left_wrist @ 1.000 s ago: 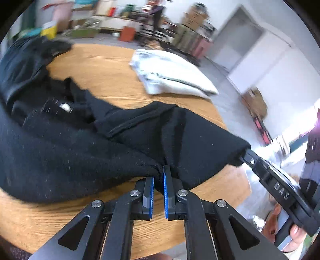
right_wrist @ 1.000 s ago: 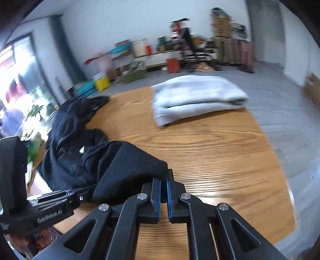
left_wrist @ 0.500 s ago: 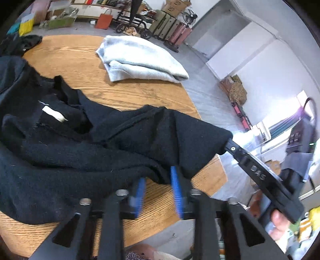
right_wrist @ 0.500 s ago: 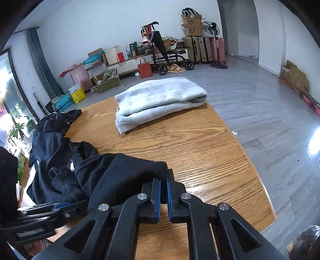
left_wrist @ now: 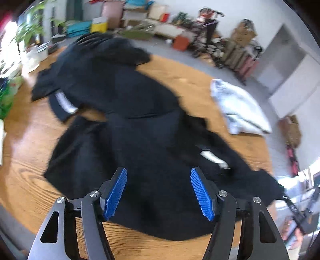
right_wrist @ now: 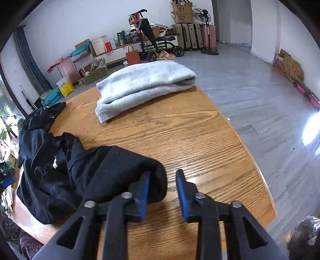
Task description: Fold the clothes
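My left claw (left_wrist: 158, 193) hovers, opening and empty, above the black garment (left_wrist: 140, 128) sprawled lengthwise across the wooden surface (right_wrist: 180, 136), while my right claw (right_wrist: 161, 195), also opening, releases its near corner.

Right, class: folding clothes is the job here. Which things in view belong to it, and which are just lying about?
Part of the job:
black garment, spread crumpled on the table
folded grey garment
wooden table
left gripper and right gripper, both opening

Just lying about:
suitcases
cardboard boxes
standing fan
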The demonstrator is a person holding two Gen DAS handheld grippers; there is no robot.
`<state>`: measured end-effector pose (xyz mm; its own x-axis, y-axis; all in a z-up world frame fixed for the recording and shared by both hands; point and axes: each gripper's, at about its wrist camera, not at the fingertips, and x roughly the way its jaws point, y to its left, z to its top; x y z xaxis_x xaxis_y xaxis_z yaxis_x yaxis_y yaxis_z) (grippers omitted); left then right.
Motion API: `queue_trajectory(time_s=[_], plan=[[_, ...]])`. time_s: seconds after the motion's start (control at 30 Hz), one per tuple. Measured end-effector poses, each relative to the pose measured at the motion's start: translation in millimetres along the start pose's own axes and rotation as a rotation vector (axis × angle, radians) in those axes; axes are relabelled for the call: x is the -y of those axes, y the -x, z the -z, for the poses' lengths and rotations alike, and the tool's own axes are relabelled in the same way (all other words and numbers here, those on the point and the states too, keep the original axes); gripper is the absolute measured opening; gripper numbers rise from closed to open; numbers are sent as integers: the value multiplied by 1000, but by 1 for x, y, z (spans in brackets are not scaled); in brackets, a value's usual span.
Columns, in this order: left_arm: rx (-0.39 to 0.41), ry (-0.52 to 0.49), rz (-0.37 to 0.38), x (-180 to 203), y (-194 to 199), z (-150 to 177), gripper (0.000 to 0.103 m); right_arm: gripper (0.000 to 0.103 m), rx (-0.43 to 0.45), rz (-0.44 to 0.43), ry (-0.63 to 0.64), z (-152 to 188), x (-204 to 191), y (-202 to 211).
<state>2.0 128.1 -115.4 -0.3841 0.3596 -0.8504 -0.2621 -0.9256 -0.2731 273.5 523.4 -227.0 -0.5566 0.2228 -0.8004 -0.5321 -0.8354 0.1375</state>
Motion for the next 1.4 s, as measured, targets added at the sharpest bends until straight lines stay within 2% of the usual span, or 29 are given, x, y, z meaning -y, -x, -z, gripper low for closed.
queue_trajectory(time_s=[0.07,0.17,0.33,0.37,0.47,0.57,0.7,0.8,1.0,1.17,1.23,1.3,1.4], plan=[[-13,33,4,-15,-7,-3,68,45,4,10,11,0,3,5],[-25,61,25,-23,-9,-3,68,51,21,49,44,-9,1,16],[-15,70,42,-29,-5,-11,68,66,108,98,98,-28,-17,33],[-12,70,37,-31,-5,-13,68,66,121,93,101,-32,-21,36],[-5,93,0,-44,-14,-23,68,66,105,7,131,-38,-40,33],[-34,125,-16,-55,-24,-21,68,67,68,-71,202,-34,-73,19],[-60,125,7,-56,-30,-12,68,68,-22,-182,266,-20,-126,-17],[-46,108,12,-52,-23,-10,68,68,-57,-230,300,-13,-159,-37],[-5,-3,28,-14,-4,-32,68,68,-83,-305,338,-5,-207,-62],[-101,-186,70,52,-33,-61,68,66,-94,-307,326,-12,-209,-70],[-152,-232,98,77,-54,-68,68,58,-112,-307,304,-15,-202,-75],[-208,-236,147,96,-77,-75,68,52,-128,-310,277,-18,-194,-79],[-255,-225,134,108,-105,-80,68,51,-145,-316,233,-20,-182,-85]])
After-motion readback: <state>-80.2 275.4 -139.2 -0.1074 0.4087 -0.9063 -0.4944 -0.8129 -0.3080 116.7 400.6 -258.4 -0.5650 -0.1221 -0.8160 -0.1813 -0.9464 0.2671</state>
